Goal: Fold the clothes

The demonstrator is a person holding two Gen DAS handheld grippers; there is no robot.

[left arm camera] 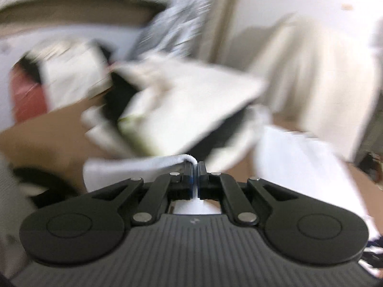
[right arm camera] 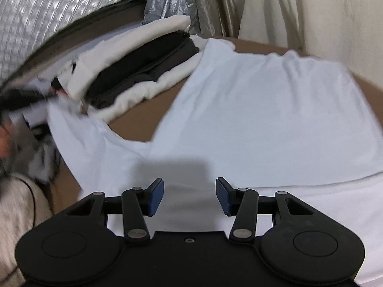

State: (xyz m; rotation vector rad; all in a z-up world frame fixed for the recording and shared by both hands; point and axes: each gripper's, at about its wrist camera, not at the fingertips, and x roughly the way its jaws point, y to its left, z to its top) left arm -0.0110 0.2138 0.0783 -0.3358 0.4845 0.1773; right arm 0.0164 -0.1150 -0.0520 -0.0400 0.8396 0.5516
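Note:
A white T-shirt (right arm camera: 251, 119) lies spread on a brown table (right arm camera: 138, 124), its left sleeve lifted toward the blurred left side. My left gripper (left arm camera: 196, 165) is shut on a white hem of that T-shirt (left arm camera: 134, 169), pinched between the pads and raised off the table; this view is smeared by motion. My right gripper (right arm camera: 189, 197) hovers just above the shirt's near part. Its blue pads (right arm camera: 156, 199) stand apart with nothing between them. In the right wrist view the left gripper shows only as a dark blur at the left edge.
A pile of folded white and black clothes (right arm camera: 134, 76) sits at the back left of the table. Behind it are a silver quilted cover (right arm camera: 47, 16) and cream curtains (right arm camera: 299, 12). A person's cream knit sleeve (right arm camera: 14, 215) is at the lower left.

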